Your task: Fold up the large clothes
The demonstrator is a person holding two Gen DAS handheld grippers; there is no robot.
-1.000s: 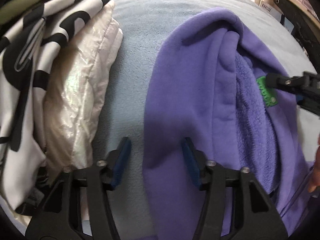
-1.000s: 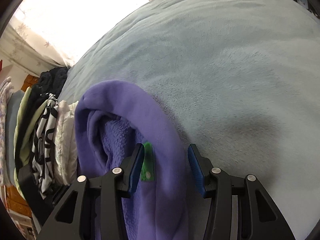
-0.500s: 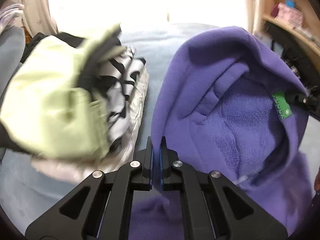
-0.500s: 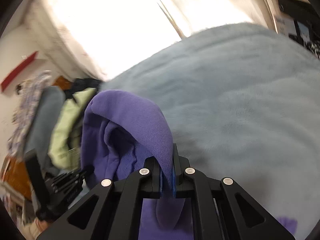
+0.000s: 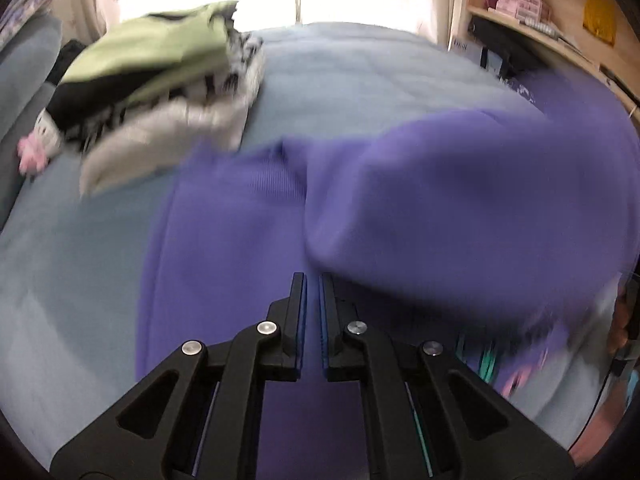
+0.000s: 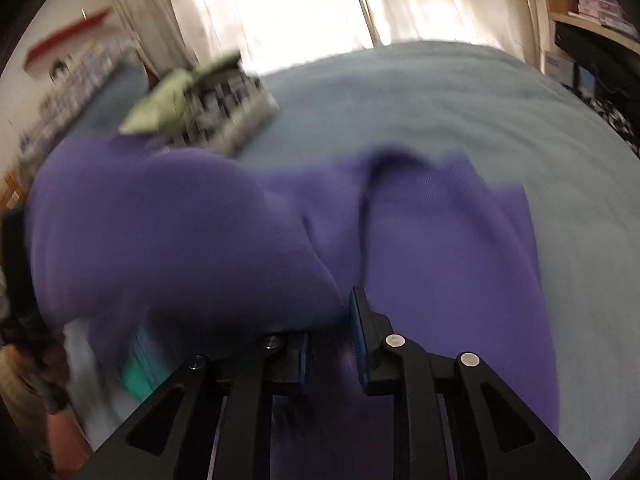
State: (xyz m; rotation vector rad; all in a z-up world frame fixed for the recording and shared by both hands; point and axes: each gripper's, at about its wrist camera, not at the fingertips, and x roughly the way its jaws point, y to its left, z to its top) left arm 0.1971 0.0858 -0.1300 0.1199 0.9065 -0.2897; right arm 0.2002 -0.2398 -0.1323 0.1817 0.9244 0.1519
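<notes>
Purple fleece garment [image 5: 440, 200] on a pale grey-blue bed cover [image 5: 360, 64]. Folded stack [image 5: 160, 80]: light green on top, black, then black-and-white print, off-white at bottom. Both grippers black, blue pads [image 6: 356, 336].

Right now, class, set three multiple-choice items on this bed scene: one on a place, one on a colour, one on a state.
1. Where is the stack of folded clothes?
A. far left of the bed
B. on the shelf
C. on the floor

2. What colour is the large garment?
A. red
B. purple
C. yellow

3. How is the garment lying?
A. flat in one layer
B. rolled into a ball
C. partly doubled over

Key: A, it sits on the grey-blue blanket; B, purple fleece; C, a bulging fold overlaps the flat part.
</notes>
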